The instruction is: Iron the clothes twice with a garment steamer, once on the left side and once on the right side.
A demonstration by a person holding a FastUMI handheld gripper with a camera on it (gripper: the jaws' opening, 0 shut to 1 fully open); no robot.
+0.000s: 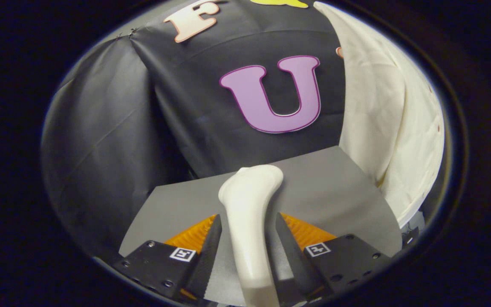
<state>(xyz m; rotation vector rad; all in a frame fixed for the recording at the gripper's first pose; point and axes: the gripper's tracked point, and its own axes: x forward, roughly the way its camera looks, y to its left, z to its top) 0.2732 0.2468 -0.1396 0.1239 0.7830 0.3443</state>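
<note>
Garment steamer (pixel 249 213): smooth white plastic, flared rounded head, lying on matte grey table (pixel 335 183). Gripper (pixel 247 230) fingers partly open, straddling the handle; contact on either side unclear. Cream garment (pixel 382 119), softly creased, hangs beyond to the right.

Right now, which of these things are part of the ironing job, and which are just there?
Part of the job:
- garment steamer, lying between the fingers of the hand-held gripper, which stand apart from it
- cream garment, hanging beyond, to one side

Just there:
- grey table
- black cloth wall
</note>
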